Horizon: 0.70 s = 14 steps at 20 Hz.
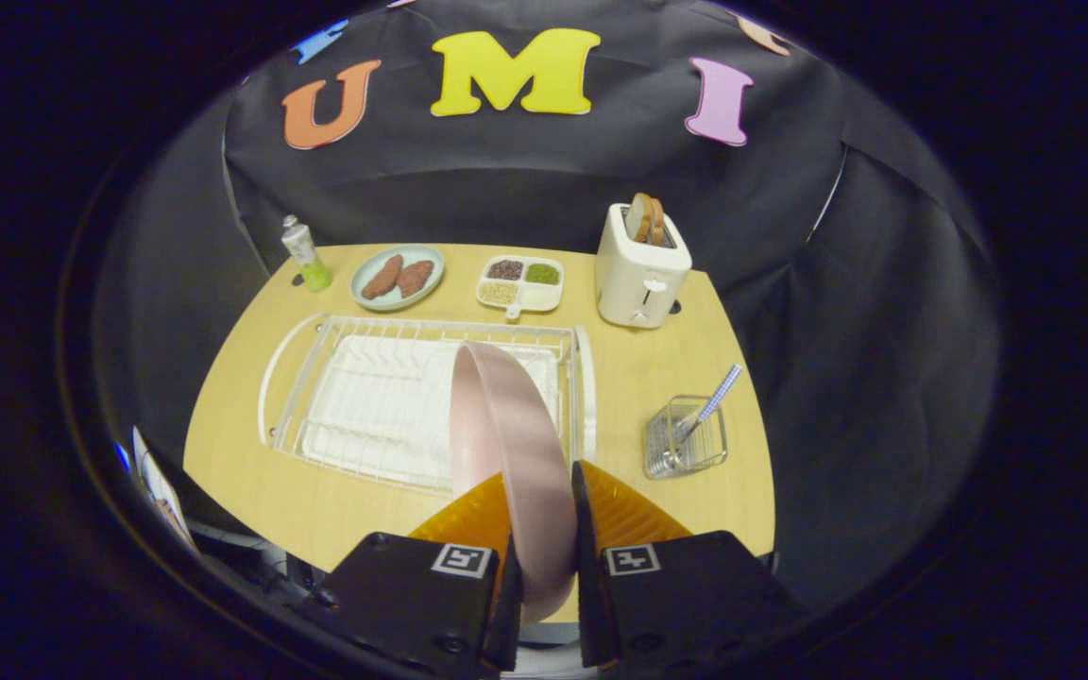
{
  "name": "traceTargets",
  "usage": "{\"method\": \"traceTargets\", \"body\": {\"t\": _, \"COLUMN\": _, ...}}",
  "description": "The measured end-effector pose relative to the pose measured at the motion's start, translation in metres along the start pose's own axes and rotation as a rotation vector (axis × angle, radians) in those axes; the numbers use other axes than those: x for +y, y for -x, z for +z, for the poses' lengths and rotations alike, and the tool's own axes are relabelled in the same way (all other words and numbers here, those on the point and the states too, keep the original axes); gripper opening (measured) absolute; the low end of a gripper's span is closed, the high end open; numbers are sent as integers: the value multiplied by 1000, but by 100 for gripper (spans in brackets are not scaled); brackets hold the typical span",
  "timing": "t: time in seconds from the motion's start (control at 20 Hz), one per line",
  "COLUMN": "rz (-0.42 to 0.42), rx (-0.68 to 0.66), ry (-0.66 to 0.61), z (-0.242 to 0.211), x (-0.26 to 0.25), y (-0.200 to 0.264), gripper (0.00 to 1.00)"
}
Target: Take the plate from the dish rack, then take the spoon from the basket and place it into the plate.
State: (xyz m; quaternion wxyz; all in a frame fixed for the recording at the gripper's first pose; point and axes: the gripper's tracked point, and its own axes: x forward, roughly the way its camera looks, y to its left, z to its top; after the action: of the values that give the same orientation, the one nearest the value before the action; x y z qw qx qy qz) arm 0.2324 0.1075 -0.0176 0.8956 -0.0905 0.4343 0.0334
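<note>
A pale pink plate (506,425) stands on edge between my two fingers, and my gripper (541,491) is shut on its rim. The plate rises above the right part of the white wire dish rack (317,378), held over it. To the right of the rack a small wire basket (686,439) stands on the wooden table (638,368). A spoon (709,406) with a bluish checked handle leans in the basket, handle pointing up and to the right.
Beyond the rack stand a small bottle (303,253), a light blue plate with two brown pieces (397,277), a divided dish of grains (520,281) and a white toaster (641,266) with bread in it. Bare table lies between rack and basket.
</note>
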Motion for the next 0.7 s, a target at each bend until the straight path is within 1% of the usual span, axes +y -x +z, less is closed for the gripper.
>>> {"method": "traceTargets", "body": {"t": 0.15, "rz": 71, "rx": -2, "ry": -40, "z": -57, "x": 13, "y": -1, "gripper": 30}}
{"method": "traceTargets", "body": {"t": 0.3, "rz": 109, "rx": 6, "ry": -96, "z": -109, "x": 24, "y": -19, "gripper": 30}}
{"method": "traceTargets", "body": {"t": 0.4, "rz": 161, "rx": 6, "ry": -133, "z": -131, "x": 35, "y": -31, "gripper": 30}}
{"method": "traceTargets", "body": {"t": 0.5, "rz": 196, "rx": -4, "ry": -181, "z": -144, "x": 37, "y": -43, "gripper": 30}}
{"method": "traceTargets", "body": {"t": 0.6, "rz": 189, "rx": -51, "ry": -197, "z": -146, "x": 29, "y": -52, "gripper": 30}}
{"method": "traceTargets", "body": {"t": 0.7, "rz": 143, "rx": -108, "ry": -188, "z": -146, "x": 13, "y": -62, "gripper": 30}}
